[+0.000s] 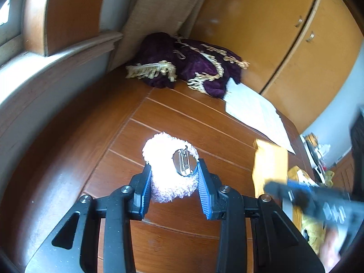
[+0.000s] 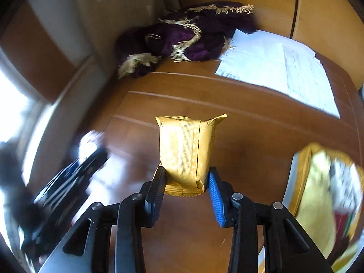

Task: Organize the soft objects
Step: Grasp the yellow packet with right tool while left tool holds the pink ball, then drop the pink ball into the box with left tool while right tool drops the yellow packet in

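Wooden table (image 1: 186, 118) bears purple cloth (image 1: 193, 63) and papers (image 1: 257, 111).

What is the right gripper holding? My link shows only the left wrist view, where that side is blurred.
Observer: The right gripper is clamped on a gold foil packet, held upright above the wooden table.
Operator: Are the white papers by the purple cloth blank?
Observer: No. The right wrist view shows faint printed lines on the white papers; the text is too small to read.
Operator: Anything right of the packet?
Observer: Yes, a blurred gold-edged item, which I cannot identify.
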Tool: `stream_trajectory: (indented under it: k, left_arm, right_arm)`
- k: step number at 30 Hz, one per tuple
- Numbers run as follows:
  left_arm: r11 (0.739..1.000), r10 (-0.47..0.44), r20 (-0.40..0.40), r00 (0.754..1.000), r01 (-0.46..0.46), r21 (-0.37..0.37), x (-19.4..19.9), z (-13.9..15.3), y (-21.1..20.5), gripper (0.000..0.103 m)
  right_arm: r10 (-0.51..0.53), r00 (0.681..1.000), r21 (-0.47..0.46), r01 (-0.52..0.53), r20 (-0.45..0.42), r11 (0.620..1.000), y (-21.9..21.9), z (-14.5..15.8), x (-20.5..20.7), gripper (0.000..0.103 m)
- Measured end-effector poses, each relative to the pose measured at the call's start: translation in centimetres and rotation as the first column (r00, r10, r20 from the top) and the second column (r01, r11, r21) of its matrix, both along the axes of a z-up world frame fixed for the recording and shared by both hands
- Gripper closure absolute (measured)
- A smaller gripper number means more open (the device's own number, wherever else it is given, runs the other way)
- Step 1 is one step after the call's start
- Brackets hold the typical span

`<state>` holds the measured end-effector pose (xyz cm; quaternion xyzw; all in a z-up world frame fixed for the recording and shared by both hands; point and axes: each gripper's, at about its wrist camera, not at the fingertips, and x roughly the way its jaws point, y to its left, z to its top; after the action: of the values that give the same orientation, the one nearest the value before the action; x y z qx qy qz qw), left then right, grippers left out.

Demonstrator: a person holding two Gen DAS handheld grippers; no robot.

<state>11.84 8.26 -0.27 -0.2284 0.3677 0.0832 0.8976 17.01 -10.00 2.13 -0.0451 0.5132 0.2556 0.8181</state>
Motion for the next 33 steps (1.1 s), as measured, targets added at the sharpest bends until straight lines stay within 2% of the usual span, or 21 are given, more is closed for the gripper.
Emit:
stream_trajectory:
  k: [4, 8, 14, 24, 29, 33]
  left_arm:
    - [0.996, -0.074, 0.021, 0.997, 0.075, -0.045, -0.7, 0.4, -1.9, 0.070]
    - [0.986, -0.153, 0.065, 0.986, 0.157, -0.054, -2.1, 1.5, -5.0, 0.070]
    - [0.959, -0.272, 0.080, 0.959, 0.276, -0.059, -2.2, 3.9, -10.0, 0.070]
    - [0.893, -0.442, 0.089, 0.893, 0.447, -0.047, 0.0, 7.0, -17.6, 0.070]
    - [0.873, -0.484, 0.087, 0.871, 0.488, -0.027, 1.9, 7.7, -19.9, 0.070]
    - [0.857, -0.514, 0.075, 0.854, 0.516, -0.006, 3.1, 7.5, -21.5, 0.070]
  right_arm:
    - [0.019, 0.999, 0.089, -0.023, 0.048, 0.996, -3.0, 0.2, -4.1, 0.065]
    - [0.025, 0.996, 0.171, -0.040, 0.090, 0.984, -6.2, 0.9, -6.1, 0.065]
    - [-0.012, 0.991, 0.247, -0.021, 0.130, 0.969, -11.7, 2.1, -7.9, 0.065]
    - [-0.177, 0.969, 0.321, 0.115, 0.171, 0.940, -21.4, 3.5, -8.6, 0.064]
    - [-0.266, 0.946, 0.304, 0.202, 0.185, 0.931, -24.6, 3.5, -7.0, 0.064]
    - [-0.305, 0.939, 0.275, 0.255, 0.156, 0.927, -25.8, 2.2, -4.8, 0.064]
